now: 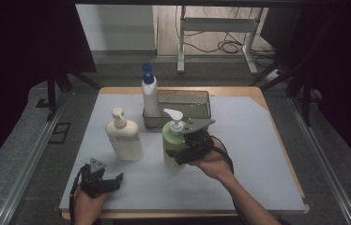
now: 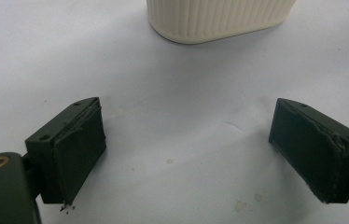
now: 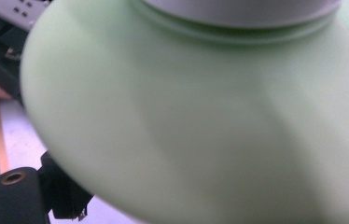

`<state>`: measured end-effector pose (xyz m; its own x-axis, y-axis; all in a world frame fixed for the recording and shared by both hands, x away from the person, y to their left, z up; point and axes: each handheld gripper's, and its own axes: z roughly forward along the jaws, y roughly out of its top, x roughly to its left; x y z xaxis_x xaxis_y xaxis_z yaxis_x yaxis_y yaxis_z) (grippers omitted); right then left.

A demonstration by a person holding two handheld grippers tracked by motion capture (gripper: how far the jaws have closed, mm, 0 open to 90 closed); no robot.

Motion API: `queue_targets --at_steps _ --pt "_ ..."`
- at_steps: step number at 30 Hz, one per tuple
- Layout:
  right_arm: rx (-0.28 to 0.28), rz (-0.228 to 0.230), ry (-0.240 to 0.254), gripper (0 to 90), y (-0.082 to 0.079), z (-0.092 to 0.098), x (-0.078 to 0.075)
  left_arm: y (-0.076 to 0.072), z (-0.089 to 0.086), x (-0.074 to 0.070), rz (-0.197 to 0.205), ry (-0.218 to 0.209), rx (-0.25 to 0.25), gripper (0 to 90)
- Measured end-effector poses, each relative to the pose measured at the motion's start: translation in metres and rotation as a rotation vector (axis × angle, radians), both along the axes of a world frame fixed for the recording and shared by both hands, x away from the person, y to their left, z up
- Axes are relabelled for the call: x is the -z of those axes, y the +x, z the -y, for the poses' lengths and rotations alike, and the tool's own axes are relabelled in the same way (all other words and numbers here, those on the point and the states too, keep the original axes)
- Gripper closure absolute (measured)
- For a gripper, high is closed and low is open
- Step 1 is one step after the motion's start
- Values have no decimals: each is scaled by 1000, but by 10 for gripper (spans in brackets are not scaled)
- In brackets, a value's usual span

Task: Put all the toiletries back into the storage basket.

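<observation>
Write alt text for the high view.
The right gripper clasps a green pump bottle at the middle of a pale table. A cream pump bottle stands to its left, a blue-capped bottle in a wire basket behind; the left gripper rests open near the front edge.

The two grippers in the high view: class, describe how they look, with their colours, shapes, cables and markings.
Both are black. The left gripper carries a grey three-cornered plate with holes, and a black cable loops from it. The right gripper has the same plate and a black cable curving behind the hand. In the left gripper view, the fingers are blocky black pads with screw holes and frayed edges. No sleeves show.
</observation>
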<state>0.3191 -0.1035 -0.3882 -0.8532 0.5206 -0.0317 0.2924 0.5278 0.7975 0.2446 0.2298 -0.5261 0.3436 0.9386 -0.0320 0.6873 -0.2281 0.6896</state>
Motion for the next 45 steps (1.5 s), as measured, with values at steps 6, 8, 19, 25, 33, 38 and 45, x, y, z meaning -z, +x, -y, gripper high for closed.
queue_targets --at_steps 6,8,19,25,33,38,45 --pt "31 13 5 118 12 2 -10 0 0 0 1 0 0 100" --pt "40 15 5 118 15 3 -12 0 0 0 1 0 0 100" --pt "83 36 8 118 33 2 -26 0 0 0 2 -1 0 100" --pt "103 36 8 118 44 0 -32 0 0 0 1 1 0 100" --pt "131 47 -4 118 58 -4 -37 0 0 0 1 0 -1 100" --pt "146 54 -4 119 66 -6 -41 0 0 0 2 -2 -2 100" --pt "162 66 -2 119 74 -9 -47 0 0 0 3 -2 -2 100"
